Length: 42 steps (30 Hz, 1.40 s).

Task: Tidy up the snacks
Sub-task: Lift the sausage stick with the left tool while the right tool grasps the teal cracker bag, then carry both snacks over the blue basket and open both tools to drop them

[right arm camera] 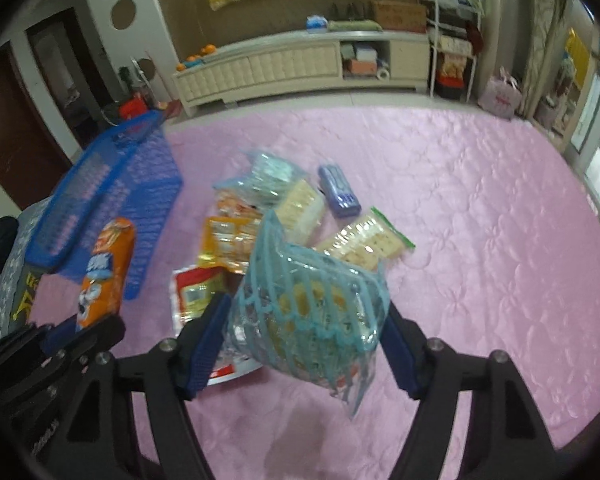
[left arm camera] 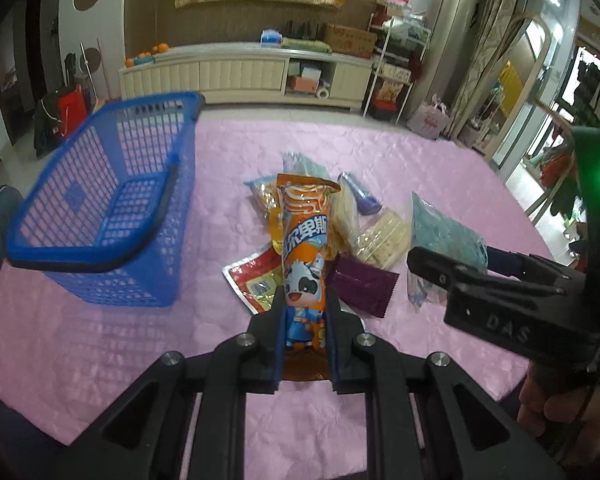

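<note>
My left gripper [left arm camera: 305, 304] is shut on an orange snack packet with a cartoon cow [left arm camera: 306, 248] and holds it upright above the pink tablecloth; the packet also shows in the right wrist view [right arm camera: 107, 272]. My right gripper [right arm camera: 304, 312] is shut on a clear bag with light blue print [right arm camera: 308, 300], lifted off the cloth; the bag also shows in the left wrist view [left arm camera: 446, 240]. A blue plastic basket [left arm camera: 100, 208] stands at the left, seemingly empty. A pile of snack packets [left arm camera: 364, 236] lies in the middle of the cloth.
The pile holds cracker packs [right arm camera: 364, 240], a purple packet [left arm camera: 364, 284], a red and yellow packet [left arm camera: 256, 276] and a small blue-purple pack [right arm camera: 338, 192]. The pink tablecloth [right arm camera: 480, 208] stretches to the right. A cream cabinet [left arm camera: 240, 72] stands behind the table.
</note>
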Available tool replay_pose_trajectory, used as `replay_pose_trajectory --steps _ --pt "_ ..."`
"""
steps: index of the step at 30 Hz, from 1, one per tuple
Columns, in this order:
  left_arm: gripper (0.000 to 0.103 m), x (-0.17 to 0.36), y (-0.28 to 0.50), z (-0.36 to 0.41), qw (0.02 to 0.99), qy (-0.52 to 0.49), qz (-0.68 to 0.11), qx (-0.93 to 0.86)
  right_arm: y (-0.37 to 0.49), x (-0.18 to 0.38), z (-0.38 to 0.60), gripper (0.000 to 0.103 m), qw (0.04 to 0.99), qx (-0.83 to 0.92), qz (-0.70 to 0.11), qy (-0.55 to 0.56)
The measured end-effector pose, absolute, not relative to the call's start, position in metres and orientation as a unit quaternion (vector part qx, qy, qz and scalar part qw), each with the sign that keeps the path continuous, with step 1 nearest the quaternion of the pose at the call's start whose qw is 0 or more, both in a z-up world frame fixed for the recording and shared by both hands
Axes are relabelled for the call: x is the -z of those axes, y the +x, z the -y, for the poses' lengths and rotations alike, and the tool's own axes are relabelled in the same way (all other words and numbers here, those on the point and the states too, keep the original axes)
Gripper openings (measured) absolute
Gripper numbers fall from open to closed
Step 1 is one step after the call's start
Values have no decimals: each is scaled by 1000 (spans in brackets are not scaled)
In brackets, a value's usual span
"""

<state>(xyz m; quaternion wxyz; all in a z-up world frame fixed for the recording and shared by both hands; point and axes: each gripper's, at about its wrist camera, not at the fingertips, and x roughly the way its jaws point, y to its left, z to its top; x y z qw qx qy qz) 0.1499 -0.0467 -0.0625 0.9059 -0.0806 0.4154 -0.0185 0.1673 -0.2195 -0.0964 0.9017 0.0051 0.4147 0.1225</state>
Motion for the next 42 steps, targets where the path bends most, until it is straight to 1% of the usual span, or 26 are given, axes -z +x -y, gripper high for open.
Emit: replay_pose_trajectory --steps 11,20,24,32,36,42 --pt "15 22 102 17 923 -89 -371 57 105 37 175 75 921 -171 -345 -57" --pt "15 3 78 -14 930 -67 -356 69 91 18 138 75 926 -197 -308 -97" --pt "15 -7 74 -36 927 -87 -357 74 87 7 116 75 927 -216 -283 -116" --pt "15 -22 78 -76 933 -71 -350 50 97 0 74 76 921 -243 -274 -132" --pt "15 -21 89 -91 931 -69 -357 40 104 -2 53 76 916 -257 -274 -141" --pt "15 -14 107 -119 926 -91 -365 35 125 5 35 76 902 -284 -303 -118"
